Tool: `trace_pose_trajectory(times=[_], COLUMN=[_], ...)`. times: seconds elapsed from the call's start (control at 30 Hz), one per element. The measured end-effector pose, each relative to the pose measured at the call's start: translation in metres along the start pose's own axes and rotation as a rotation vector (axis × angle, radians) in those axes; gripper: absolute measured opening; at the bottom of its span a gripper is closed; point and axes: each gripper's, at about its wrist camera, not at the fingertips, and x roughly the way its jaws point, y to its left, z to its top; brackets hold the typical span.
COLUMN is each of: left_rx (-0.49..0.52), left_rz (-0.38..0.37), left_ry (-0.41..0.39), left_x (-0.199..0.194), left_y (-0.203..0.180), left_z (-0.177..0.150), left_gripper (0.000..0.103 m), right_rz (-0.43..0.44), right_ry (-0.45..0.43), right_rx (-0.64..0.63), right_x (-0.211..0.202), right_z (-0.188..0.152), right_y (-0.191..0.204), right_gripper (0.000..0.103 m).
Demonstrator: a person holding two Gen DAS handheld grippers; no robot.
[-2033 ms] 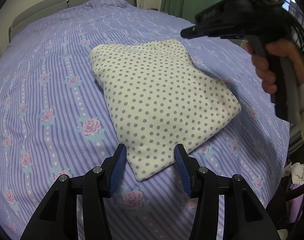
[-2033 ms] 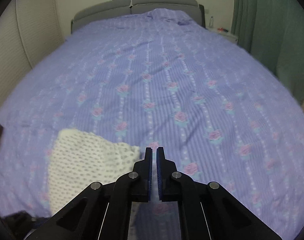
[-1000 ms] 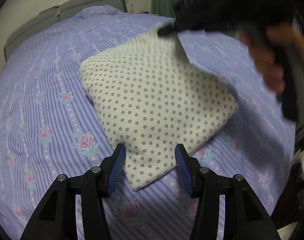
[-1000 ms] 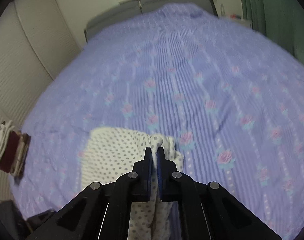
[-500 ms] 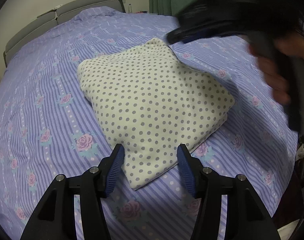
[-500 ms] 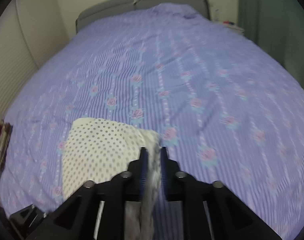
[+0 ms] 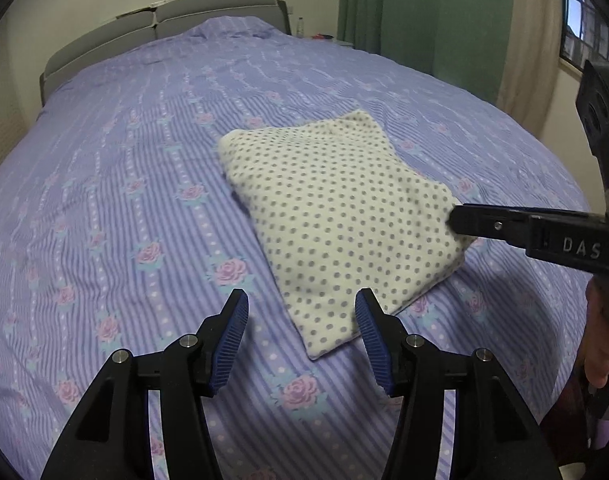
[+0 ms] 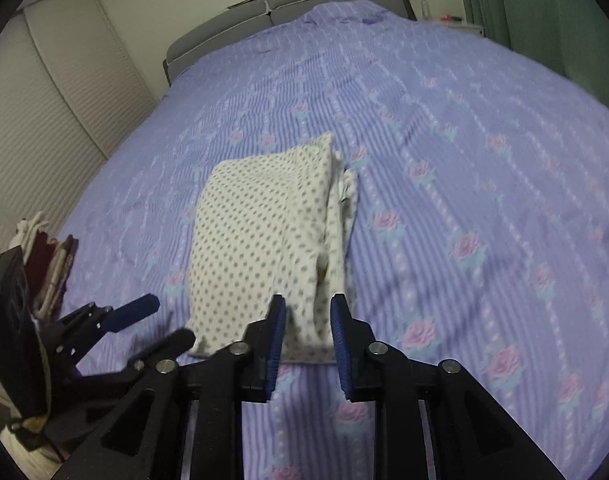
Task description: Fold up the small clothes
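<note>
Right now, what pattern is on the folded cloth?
Cream with grey polka dots, clearest from the left wrist: folded cloth.

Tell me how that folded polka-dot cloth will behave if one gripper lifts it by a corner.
The polka-dot cloth is soft fabric lying in loose layers on the bed, so it would probably droop and unfold. The layers at its edge already sit uneven in the right wrist view, so they likely slide apart. It looks light, so it should lift easily.

Dim indoor light, fisheye-curved edges, dark corners; right view motion-blurred
</note>
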Motion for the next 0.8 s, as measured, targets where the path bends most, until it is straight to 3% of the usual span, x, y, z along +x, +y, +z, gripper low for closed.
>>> trace_pose_trajectory(times=[0.03,0.17,0.33,0.4,0.43,0.47,0.53,0.6,0.7,0.8], left_rx=[-0.005,-0.019,-0.044,-0.068,-0.082,-0.099,-0.123,-0.14,-0.146,-0.132], left_rz=[0.006,0.023,0.049,0.074,0.086,0.092,0.103,0.114,0.133,0.14], left_ry=[-0.003,0.008,0.028,0.031,0.032,0.029,0.027,0.02,0.006,0.002], left_x=[-0.003,-0.007,-0.008,-0.012,-0.014,-0.018,-0.026,-0.035,-0.047,-0.055], left_y=[-0.001,0.003,0.01,0.018,0.022,0.028,0.034,0.042,0.046,0.043], left_z=[-0.002,-0.008,-0.011,-0.015,-0.017,-0.019,-0.022,-0.028,-0.036,-0.04], left_gripper=[0.055,0.055,0.055,0.059,0.061,0.061,0.062,0.062,0.065,0.066], right_rz=[-0.002,-0.028,-0.071,-0.09,-0.1,-0.109,-0.139,-0.142,-0.099,-0.043], right_ry=[-0.005,-0.015,0.047,0.04,0.039,0.043,0.04,0.017,-0.038,-0.064], right_rx=[-0.013,0.009,0.034,0.027,0.033,0.038,0.057,0.082,0.135,0.174], right_x=[0.0,-0.007,0.01,0.009,0.006,0.005,-0.002,-0.012,-0.024,-0.024], right_z=[-0.001,-0.007,-0.017,-0.021,-0.024,-0.025,-0.032,-0.04,-0.055,-0.064], right_y=[0.001,-0.001,-0.012,-0.011,-0.011,-0.011,-0.012,-0.014,-0.015,-0.015], right_gripper=[0.007,0.006,0.006,0.007,0.016,0.031,0.047,0.049,0.066,0.069])
